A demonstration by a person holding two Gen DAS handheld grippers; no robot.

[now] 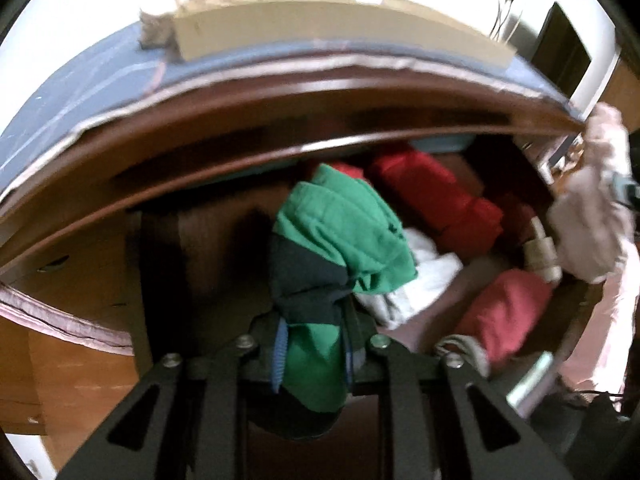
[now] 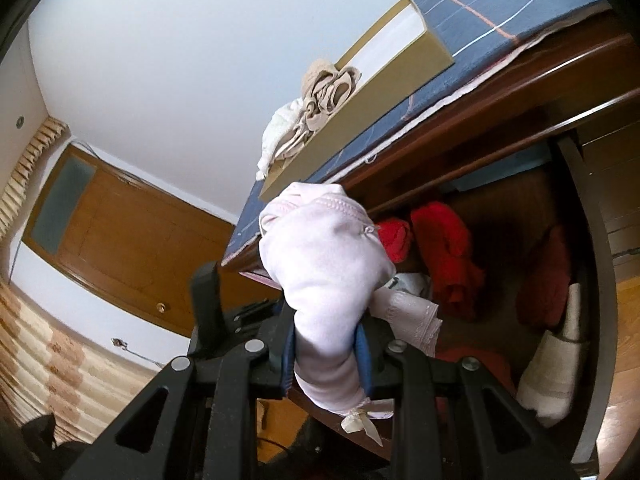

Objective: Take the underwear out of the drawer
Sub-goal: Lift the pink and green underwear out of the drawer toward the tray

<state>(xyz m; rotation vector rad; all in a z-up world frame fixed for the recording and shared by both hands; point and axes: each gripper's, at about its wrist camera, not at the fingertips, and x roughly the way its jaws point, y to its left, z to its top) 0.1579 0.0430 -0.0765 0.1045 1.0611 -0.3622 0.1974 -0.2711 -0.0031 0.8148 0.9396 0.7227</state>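
Note:
My left gripper point(image 1: 316, 344) is shut on green and dark navy underwear point(image 1: 344, 232), which hangs bunched above the open wooden drawer point(image 1: 192, 248). Its blue pads point(image 1: 280, 352) pinch the cloth near its lower end. In the right wrist view, my right gripper point(image 2: 326, 356) is shut on pale pink underwear point(image 2: 328, 264), held up in front of the drawer point(image 2: 592, 280) at its corner. That pink underwear point(image 1: 588, 216) also shows at the right edge of the left wrist view.
Red rolled garments point(image 1: 436, 196), a pinkish-red roll point(image 1: 504, 316), white cloth point(image 1: 416, 280) and a cream spool point(image 1: 540, 252) lie in the drawer. Above, a blue checked cloth point(image 2: 500, 8) carries a tan box point(image 2: 380, 120) holding beige garments point(image 2: 320, 96). A wooden door point(image 2: 132, 236) stands behind.

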